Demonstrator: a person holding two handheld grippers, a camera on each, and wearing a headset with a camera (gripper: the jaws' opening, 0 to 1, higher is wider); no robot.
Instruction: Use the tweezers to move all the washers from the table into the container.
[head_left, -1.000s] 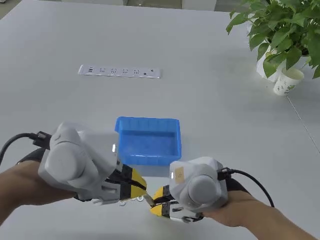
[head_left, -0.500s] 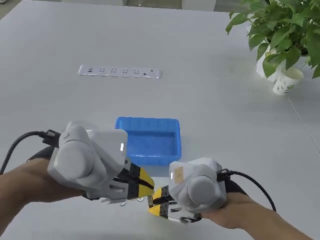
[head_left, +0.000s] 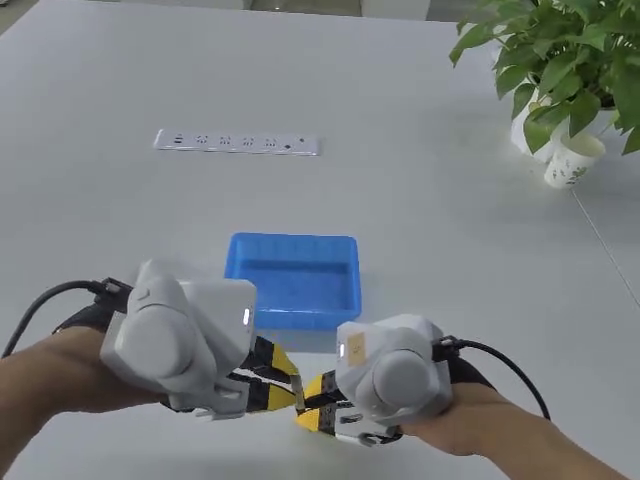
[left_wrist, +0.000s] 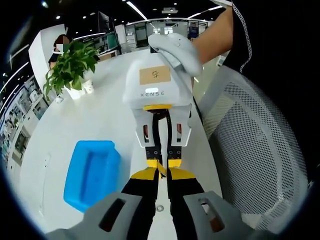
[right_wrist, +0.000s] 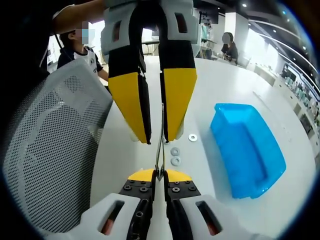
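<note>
The right gripper (head_left: 310, 402) (right_wrist: 155, 175) is shut on thin metal tweezers (right_wrist: 160, 150), which point straight out from its jaws. The left gripper (head_left: 290, 385) (right_wrist: 155, 135) faces it tip to tip, its yellow jaws a narrow gap apart on either side of the tweezers. In the left gripper view its own jaws (left_wrist: 163, 173) almost meet the right gripper (left_wrist: 162, 159). Three washers (right_wrist: 175, 156) lie on the white table under the tips, and one washer (left_wrist: 159, 207) shows below the left jaws. The blue container (head_left: 295, 318) (right_wrist: 247, 150) (left_wrist: 92, 172) stands just beyond.
A white power strip (head_left: 237, 143) lies farther back on the table. A potted plant (head_left: 560, 60) and a paper cup (head_left: 572, 160) stand at the far right. A mesh chair (left_wrist: 255, 150) (right_wrist: 55, 140) sits at the table's near edge.
The left gripper has moved right toward the right gripper, and its jaws now reach the tweezers. The right gripper has barely moved.
</note>
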